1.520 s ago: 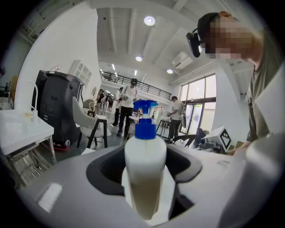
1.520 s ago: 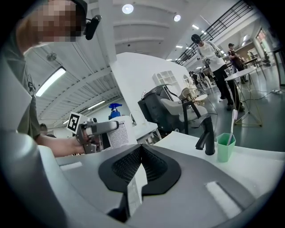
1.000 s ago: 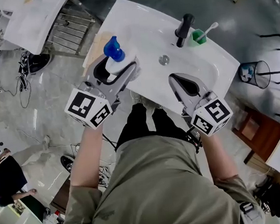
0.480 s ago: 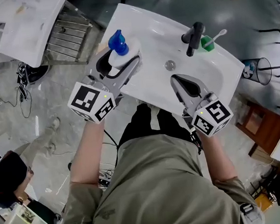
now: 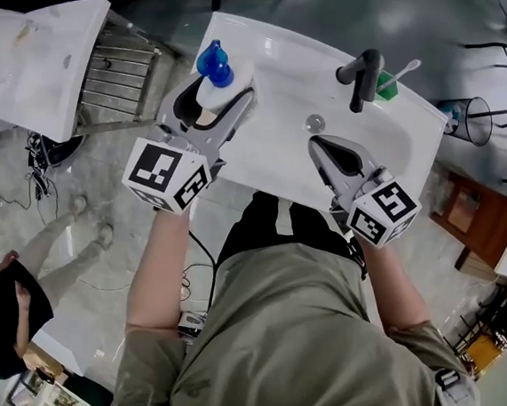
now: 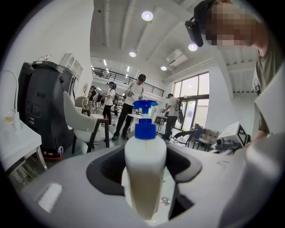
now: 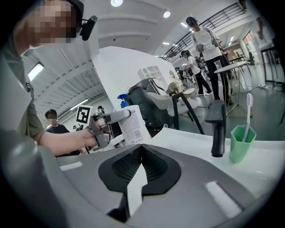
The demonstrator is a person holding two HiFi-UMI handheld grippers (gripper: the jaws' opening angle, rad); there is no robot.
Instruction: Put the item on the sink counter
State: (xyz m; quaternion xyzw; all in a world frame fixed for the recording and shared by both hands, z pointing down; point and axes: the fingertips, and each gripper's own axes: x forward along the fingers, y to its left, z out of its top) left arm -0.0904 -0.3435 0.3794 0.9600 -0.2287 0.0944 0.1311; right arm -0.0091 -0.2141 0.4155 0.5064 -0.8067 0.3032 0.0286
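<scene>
The left gripper [image 5: 217,98] is clamped on a white pump bottle [image 6: 144,169] with a blue head, at the upper-left corner of the sink [image 5: 274,48]; the right gripper [image 5: 323,151] — jaws pressed together, empty — hangs mid-frame below the black faucet [image 5: 362,76].

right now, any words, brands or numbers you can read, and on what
Nothing is legible.
Printed label on the pump bottle: fine print, too small to read.
Marker cubes: black-and-white square patterns only, no words.
</scene>
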